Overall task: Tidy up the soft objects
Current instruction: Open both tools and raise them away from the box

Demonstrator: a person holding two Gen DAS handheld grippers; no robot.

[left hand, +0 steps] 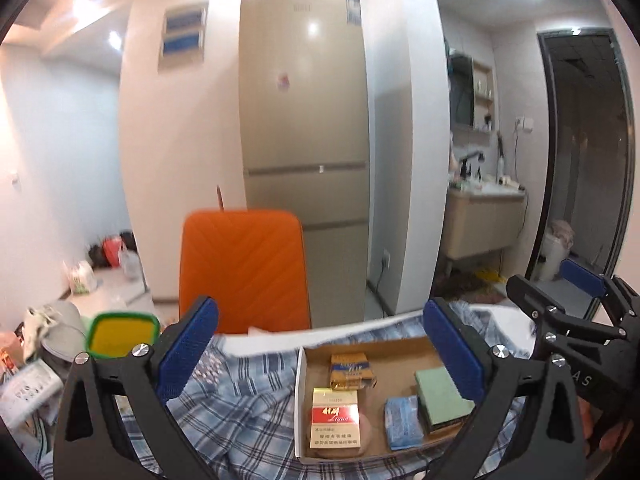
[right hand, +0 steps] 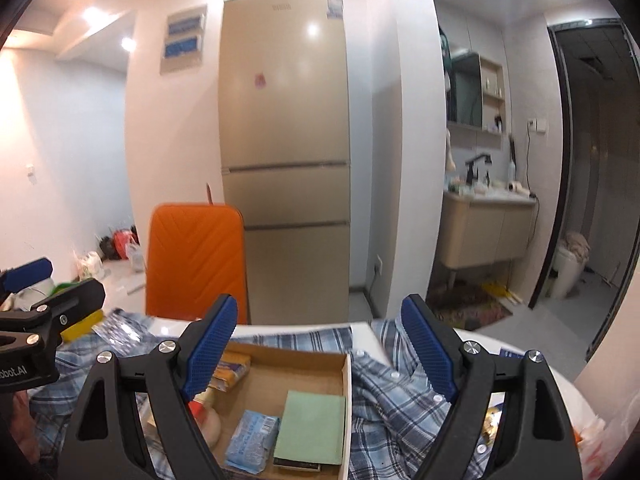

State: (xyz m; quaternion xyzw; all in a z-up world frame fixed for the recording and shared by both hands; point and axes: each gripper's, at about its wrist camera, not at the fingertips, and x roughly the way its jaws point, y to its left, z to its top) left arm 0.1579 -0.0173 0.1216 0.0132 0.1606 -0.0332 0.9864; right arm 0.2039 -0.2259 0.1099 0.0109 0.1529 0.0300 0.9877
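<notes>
A blue plaid shirt (left hand: 224, 412) (right hand: 400, 400) lies crumpled over the white table. On it sits a shallow cardboard box (left hand: 300, 400) (right hand: 348, 400). Inside the box are a light-blue tissue pack (left hand: 402, 420) (right hand: 252, 436), a green sponge pad (left hand: 438, 396) (right hand: 312, 428), a red-and-gold carton (left hand: 335, 416) and a yellow pack (left hand: 352, 370) (right hand: 232, 368). My left gripper (left hand: 320, 348) (right hand: 48, 286) hangs open above the box's left side with nothing in it. My right gripper (right hand: 320, 344) (left hand: 560, 292) hovers open over the box, also with nothing between its pads.
An orange chair back (left hand: 244, 268) (right hand: 196, 260) stands just beyond the table's far edge, with a tall beige fridge (left hand: 304, 120) behind it. A green-rimmed yellow container (left hand: 120, 334) and loose clutter lie at the left. A washbasin cabinet (right hand: 488, 232) is at the back right.
</notes>
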